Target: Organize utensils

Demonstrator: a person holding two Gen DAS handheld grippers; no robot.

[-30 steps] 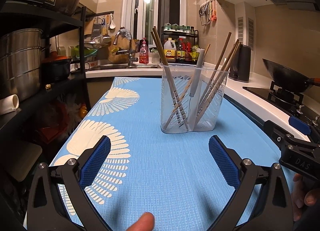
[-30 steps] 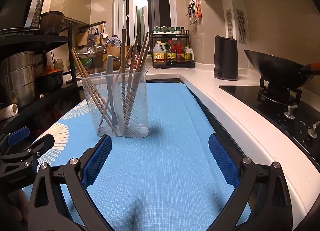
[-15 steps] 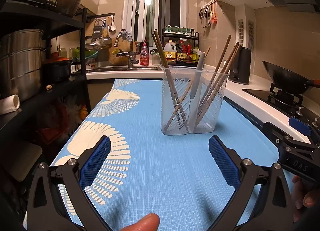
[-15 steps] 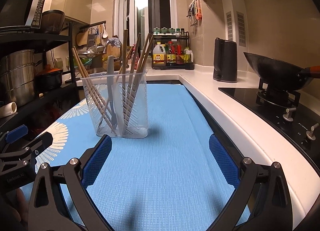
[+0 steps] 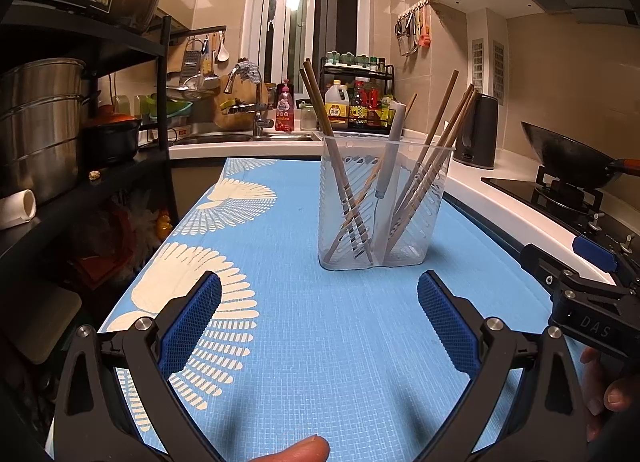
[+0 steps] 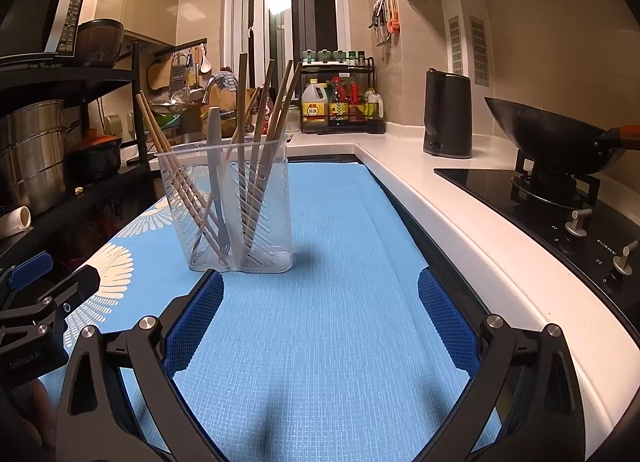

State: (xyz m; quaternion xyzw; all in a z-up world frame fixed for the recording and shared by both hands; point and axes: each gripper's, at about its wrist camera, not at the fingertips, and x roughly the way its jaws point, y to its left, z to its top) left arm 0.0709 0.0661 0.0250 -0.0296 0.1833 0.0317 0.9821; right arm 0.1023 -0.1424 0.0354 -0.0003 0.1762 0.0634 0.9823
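Overall: both claws spread wide and empty over the blue mat (image 5: 340, 342), utensil holder standing on it.

Largest first, the mat covered the table, with the white counter (image 6: 460, 222) along its 3 o'clock edge and a black wok (image 6: 548, 138) on the stove beyond. The clear utensil holder (image 5: 380, 202) stood upright on the mat at 12 o'clock from the left gripper (image 5: 320, 318) and at 11 o'clock from the right gripper (image 6: 320, 314), touching neither. Its two compartments held wooden chopsticks (image 5: 436, 166) leaning outward, and a grey-handled utensil (image 5: 390, 158) stood near the divider; which compartment held it could not be told. Each gripper's blue pads (image 6: 196, 322) stood well apart, gripping nothing.
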